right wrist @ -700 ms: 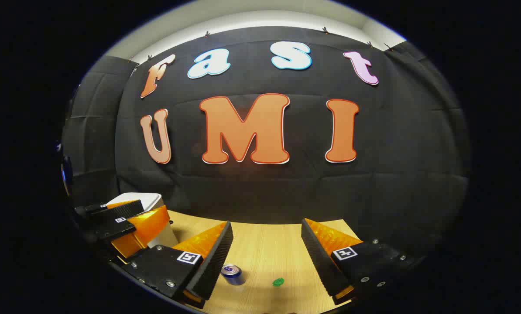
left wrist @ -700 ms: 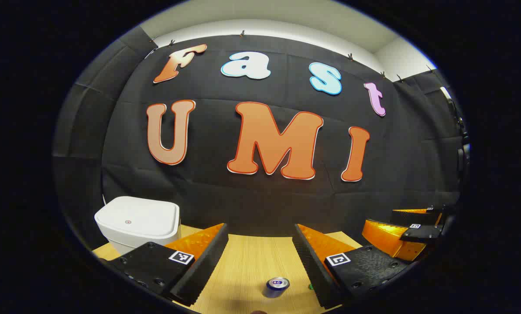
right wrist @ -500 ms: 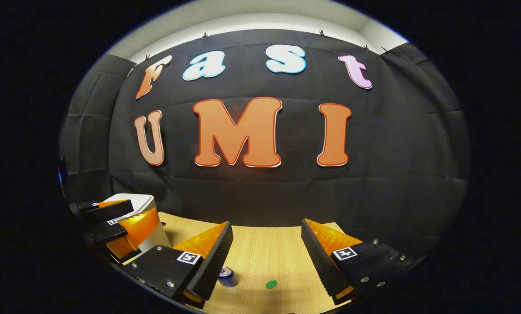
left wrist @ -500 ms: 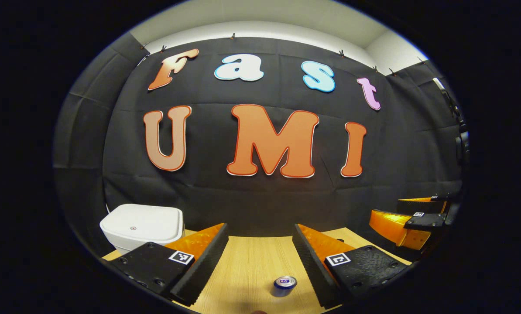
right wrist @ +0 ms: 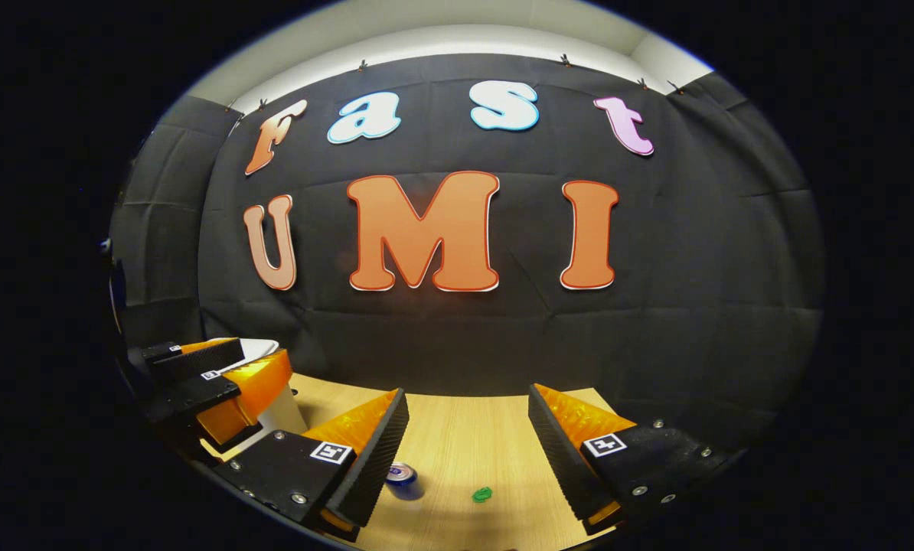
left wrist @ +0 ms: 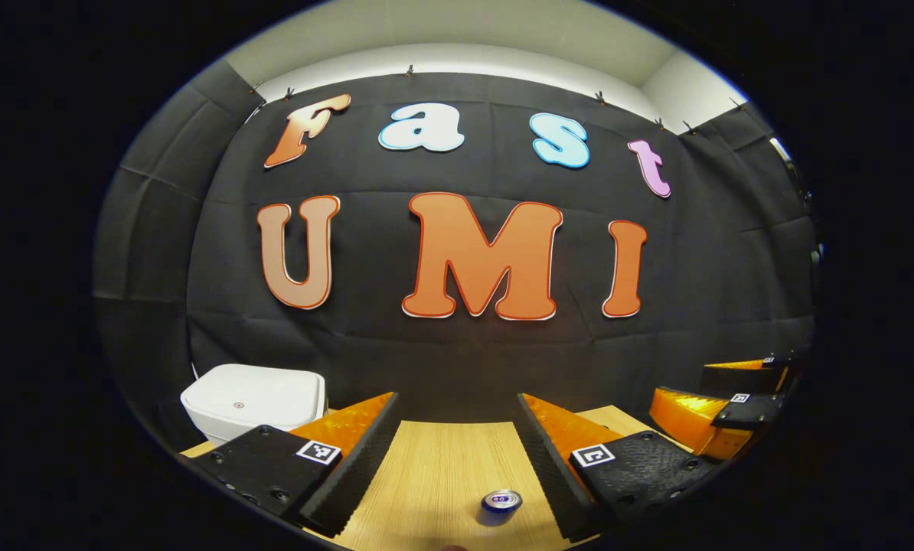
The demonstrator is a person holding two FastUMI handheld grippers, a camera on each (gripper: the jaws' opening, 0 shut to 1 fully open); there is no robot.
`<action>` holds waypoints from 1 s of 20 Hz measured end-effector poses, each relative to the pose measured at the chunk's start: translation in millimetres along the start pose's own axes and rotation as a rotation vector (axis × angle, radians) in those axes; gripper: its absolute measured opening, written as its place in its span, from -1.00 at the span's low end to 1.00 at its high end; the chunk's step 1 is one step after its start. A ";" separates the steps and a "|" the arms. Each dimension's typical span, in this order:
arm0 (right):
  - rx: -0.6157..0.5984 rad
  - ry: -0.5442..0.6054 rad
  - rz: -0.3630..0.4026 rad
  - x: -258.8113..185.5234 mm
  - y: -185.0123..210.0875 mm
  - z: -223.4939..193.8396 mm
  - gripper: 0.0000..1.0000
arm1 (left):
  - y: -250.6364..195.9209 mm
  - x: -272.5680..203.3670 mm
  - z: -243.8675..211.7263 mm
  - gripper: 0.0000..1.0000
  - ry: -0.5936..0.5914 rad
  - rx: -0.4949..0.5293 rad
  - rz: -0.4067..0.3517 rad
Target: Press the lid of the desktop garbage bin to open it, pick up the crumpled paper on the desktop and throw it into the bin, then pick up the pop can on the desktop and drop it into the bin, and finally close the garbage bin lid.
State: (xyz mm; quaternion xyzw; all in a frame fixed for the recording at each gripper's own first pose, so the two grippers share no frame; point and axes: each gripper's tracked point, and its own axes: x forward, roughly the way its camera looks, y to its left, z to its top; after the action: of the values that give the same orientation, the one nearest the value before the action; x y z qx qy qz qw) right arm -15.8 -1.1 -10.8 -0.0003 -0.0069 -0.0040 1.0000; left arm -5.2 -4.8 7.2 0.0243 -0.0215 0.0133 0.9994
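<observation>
While held level above desk [left wrist: 434,467], both grippers [left wrist: 457,444] [right wrist: 468,436] gape, empty.

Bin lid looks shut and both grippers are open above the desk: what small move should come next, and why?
Probably bring the left gripper down toward the bin to press its lid: the lid is closed, the can stands on the desk, and the left gripper is nearer the bin.

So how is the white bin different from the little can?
The bin is white and boxy with rounded corners; the can is blue, round and shiny on top. The bin looks much bigger than the can. The bin sits at the far left of the table by the wall; the can stands nearer, between the left gripper fingers. Both rest upright on the table, with tops closed.
</observation>
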 end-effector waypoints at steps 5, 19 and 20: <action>-0.001 0.009 0.001 -6.5 -1.9 -6.1 0.87 | -1.4 -5.3 1.0 0.87 0.006 -0.004 -0.004; 0.011 0.017 0.011 -23.2 3.5 -11.4 0.88 | -1.4 -31.2 8.4 0.87 -0.007 0.012 -0.001; 0.012 0.018 0.014 -24.7 3.9 -11.9 0.88 | -0.5 -33.4 8.8 0.87 -0.008 0.012 0.001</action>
State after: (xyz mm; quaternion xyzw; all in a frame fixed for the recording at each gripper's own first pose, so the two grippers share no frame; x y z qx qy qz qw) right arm -40.2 2.9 -23.0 0.0056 0.0021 0.0030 1.0000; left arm -38.9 -6.6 14.5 0.0304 -0.0256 0.0137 0.9991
